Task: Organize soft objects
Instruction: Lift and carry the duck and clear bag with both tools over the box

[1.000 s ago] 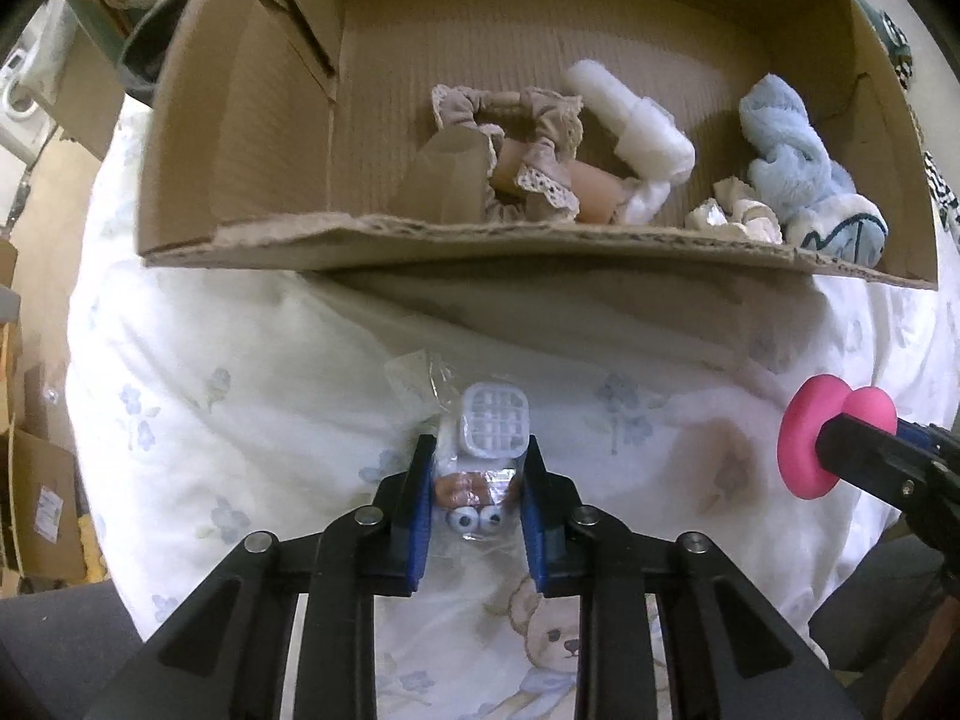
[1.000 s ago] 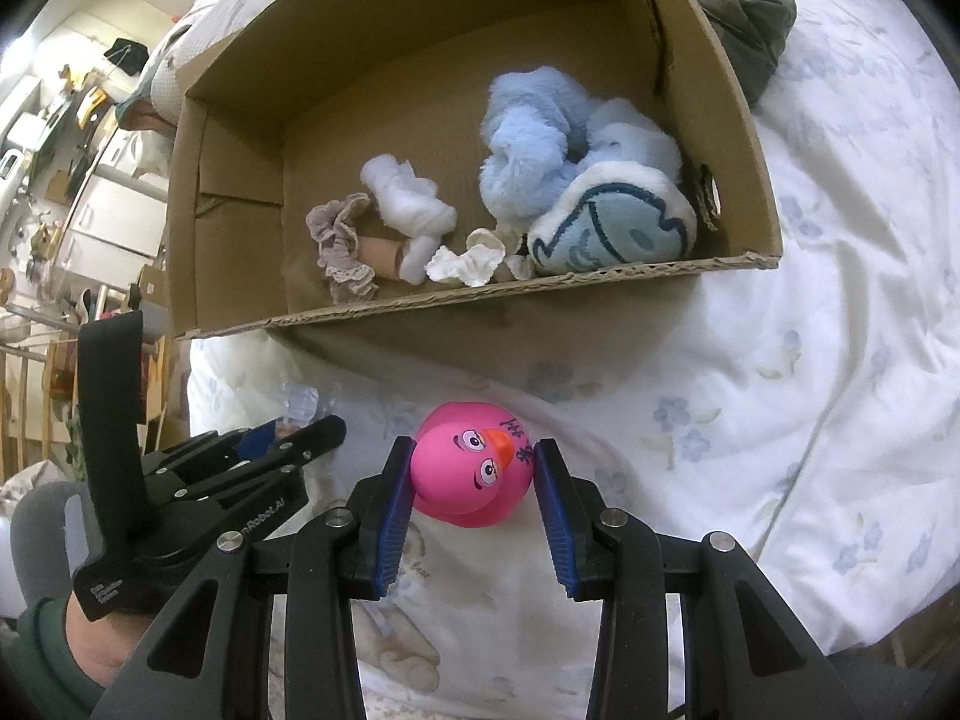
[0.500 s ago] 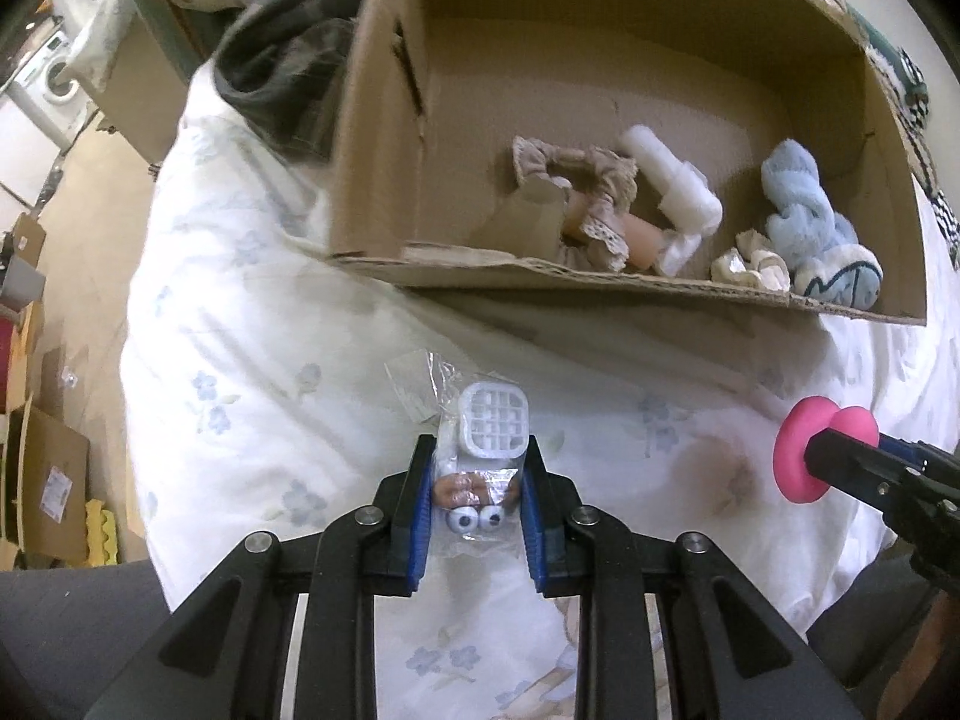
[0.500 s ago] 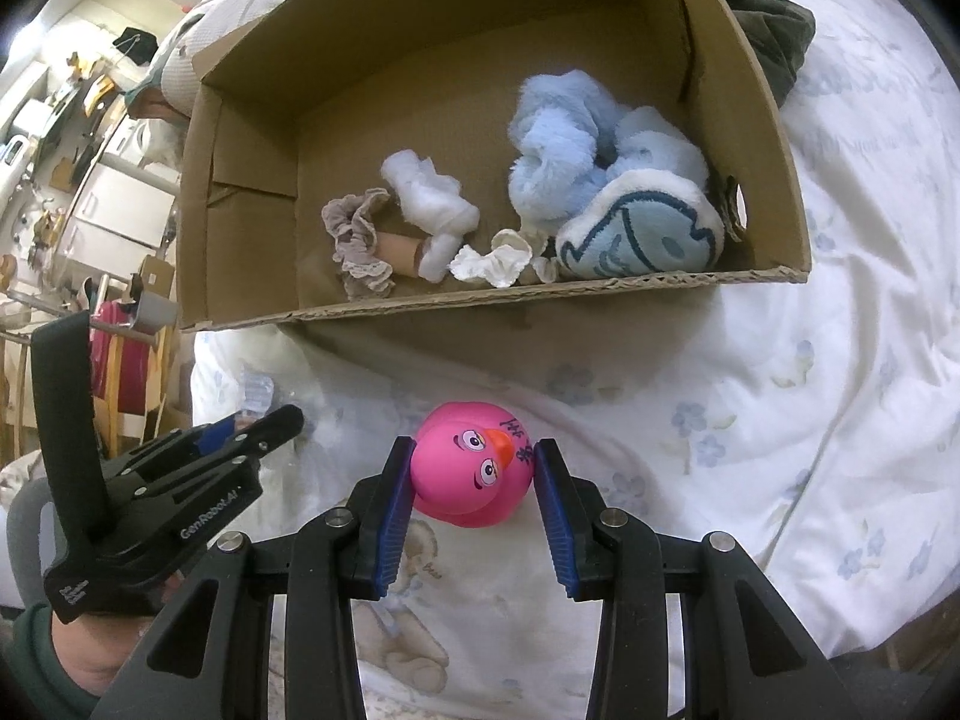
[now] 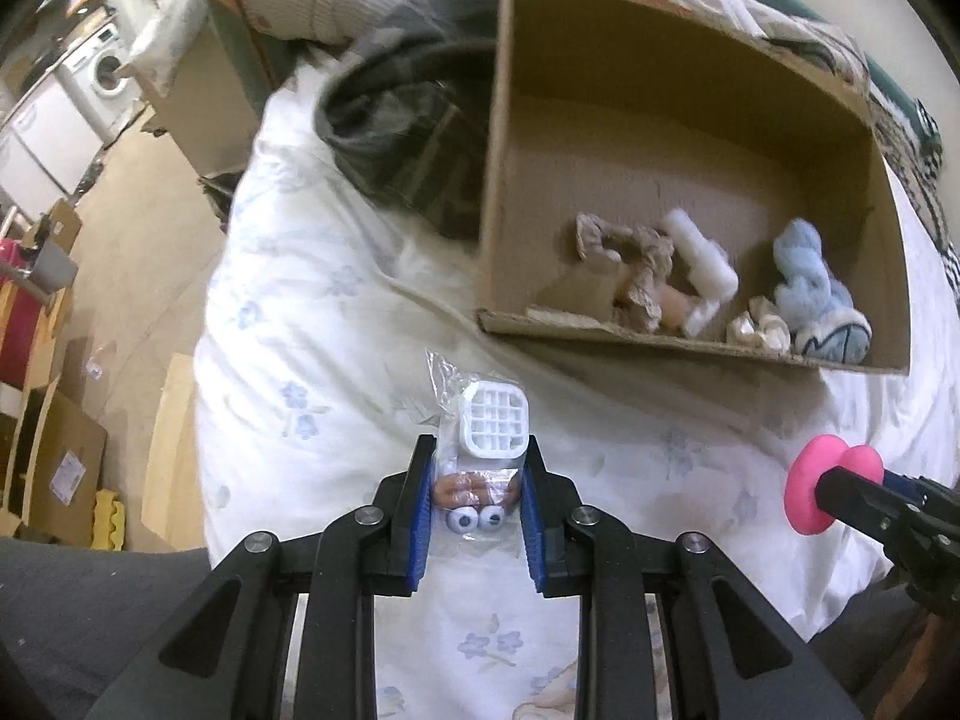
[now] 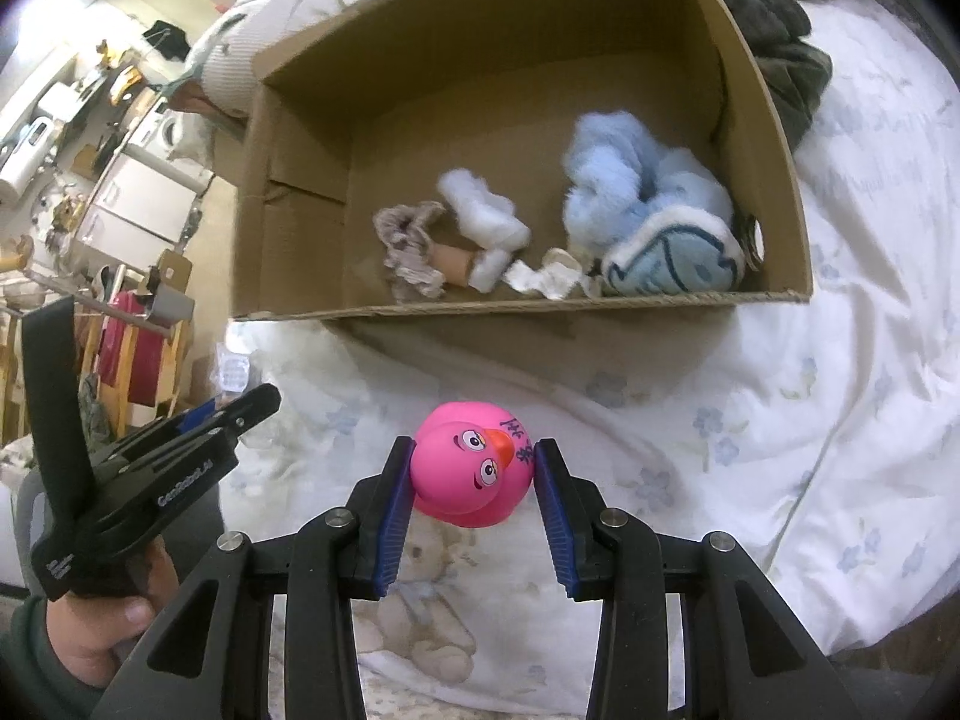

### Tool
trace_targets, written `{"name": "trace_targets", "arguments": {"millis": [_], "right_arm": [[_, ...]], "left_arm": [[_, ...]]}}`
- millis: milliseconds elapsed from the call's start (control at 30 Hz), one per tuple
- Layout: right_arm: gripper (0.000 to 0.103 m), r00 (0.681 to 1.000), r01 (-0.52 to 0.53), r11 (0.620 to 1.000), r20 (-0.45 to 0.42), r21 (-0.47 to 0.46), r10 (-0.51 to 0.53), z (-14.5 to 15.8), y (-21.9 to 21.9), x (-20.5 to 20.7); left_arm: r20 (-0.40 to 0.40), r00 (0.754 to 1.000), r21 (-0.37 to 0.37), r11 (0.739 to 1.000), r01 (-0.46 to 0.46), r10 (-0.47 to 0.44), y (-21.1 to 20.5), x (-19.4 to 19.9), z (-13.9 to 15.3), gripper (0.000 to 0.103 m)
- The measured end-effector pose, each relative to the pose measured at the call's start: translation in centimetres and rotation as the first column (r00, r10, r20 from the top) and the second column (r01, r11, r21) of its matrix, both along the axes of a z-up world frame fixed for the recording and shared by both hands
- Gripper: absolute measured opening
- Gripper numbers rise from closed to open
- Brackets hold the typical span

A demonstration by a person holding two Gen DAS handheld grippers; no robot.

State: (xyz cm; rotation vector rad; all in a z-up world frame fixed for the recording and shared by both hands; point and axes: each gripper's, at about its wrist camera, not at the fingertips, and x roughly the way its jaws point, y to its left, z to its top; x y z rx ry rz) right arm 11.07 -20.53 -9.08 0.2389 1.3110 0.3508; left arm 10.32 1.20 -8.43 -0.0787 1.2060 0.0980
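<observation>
My left gripper (image 5: 478, 487) is shut on a small bagged toy (image 5: 483, 462): clear plastic around a white grid block, a brown piece and two googly eyes. It hangs above the floral bedsheet (image 5: 336, 360), in front of the cardboard box (image 5: 678, 336). My right gripper (image 6: 474, 483) is shut on a pink rubber duck (image 6: 471, 471), also held over the sheet before the box (image 6: 540, 303). Inside the box lie a beige scrunchie (image 6: 408, 246), white fluffy pieces (image 6: 483, 213) and a blue plush (image 6: 654, 222). The duck (image 5: 816, 489) shows at the right edge of the left wrist view.
Dark clothes (image 5: 408, 126) lie on the bed left of the box. Beyond the bed's left edge are the floor, cardboard boxes (image 5: 54, 450) and a washing machine (image 5: 102, 72). A hand (image 6: 90, 630) grips the left tool's handle.
The left gripper has risen and drawn back to the left with the bagged toy, so the box now sits farther off to the right. The right gripper rose slightly with the duck.
</observation>
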Motion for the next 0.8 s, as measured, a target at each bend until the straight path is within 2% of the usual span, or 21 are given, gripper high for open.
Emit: {"name": "trace_targets", "arguments": {"millis": [233, 467, 633, 800], "right_arm": [[0.042, 0.997, -0.032, 0.999, 0.072, 0.042, 0.029, 2.3, 0.8, -0.1], [0.042, 0.986, -0.025, 0.997, 0.167, 0.073, 0.012, 5.1, 0.2, 0.1], [0.042, 0.974, -0.005, 0.995, 0.224, 0.099, -0.017, 6.8, -0.7, 0.5], [0.042, 0.971, 0.014, 0.995, 0.236, 0.102, -0.038, 7.5, -1.1, 1.7]], "left_arm": [[0.088, 0.996, 0.015, 0.999, -0.036, 0.034, 0.0, -1.4, 3.6, 0.023], [0.181, 0.984, 0.04, 0.999, -0.003, -0.004, -1.4, -0.5, 7.0, 0.023], [0.211, 0.977, 0.036, 0.999, 0.025, -0.032, -2.0, 1.1, 8.3, 0.023], [0.229, 0.972, 0.033, 0.998, 0.048, -0.054, -2.3, 3.2, 8.7, 0.023]]}}
